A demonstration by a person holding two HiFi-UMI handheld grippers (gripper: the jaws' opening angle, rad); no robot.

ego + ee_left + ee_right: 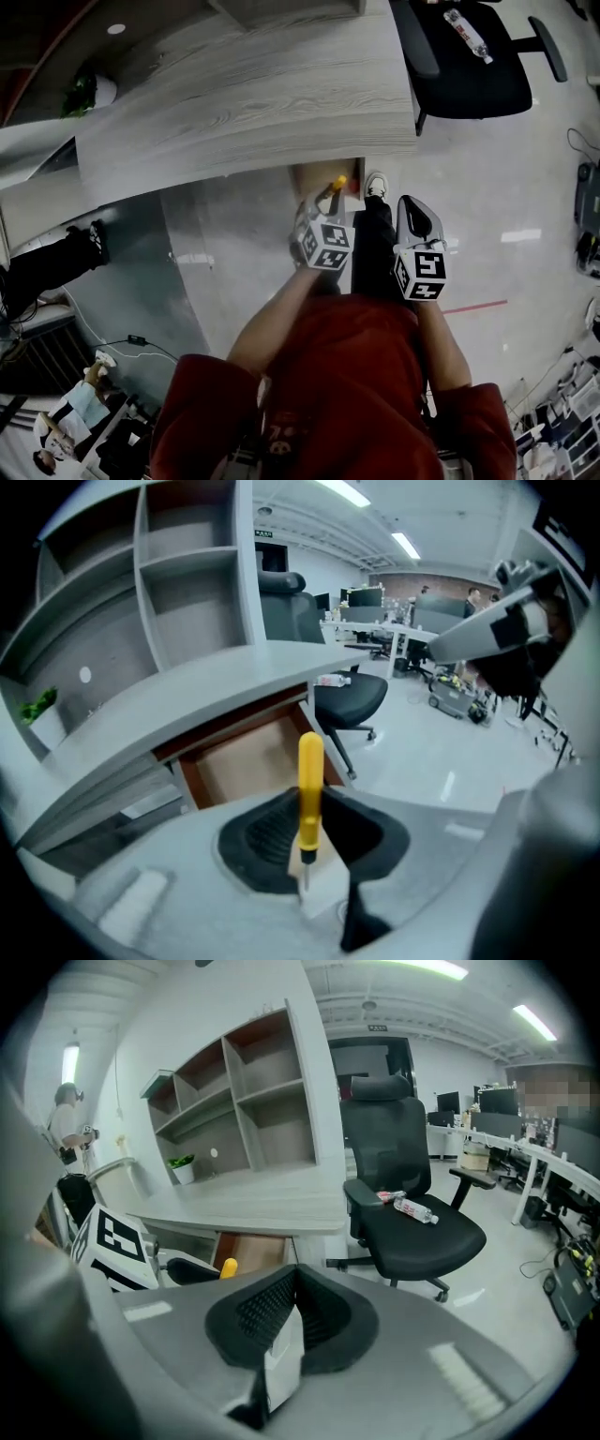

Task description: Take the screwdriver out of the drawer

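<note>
A yellow-handled screwdriver (310, 785) stands upright between the jaws of my left gripper (309, 810), handle up and thin metal shaft down. That gripper is shut on it and hangs above the open wooden drawer (246, 758) under the desk. In the head view the left gripper (323, 208) carries the screwdriver (339, 181) just in front of the drawer (314, 175). My right gripper (415, 217) hangs beside it to the right. In its own view the right gripper (292, 1283) is shut with nothing between its pads, and the yellow handle (228, 1267) shows at the left.
A long grey wood-grain desk (244, 94) runs above the drawer, with open shelving (187, 602) on it. A black office chair (412, 1213) with a plastic bottle (414, 1208) on its seat stands to the right. The person's shoe (375, 185) is near the drawer.
</note>
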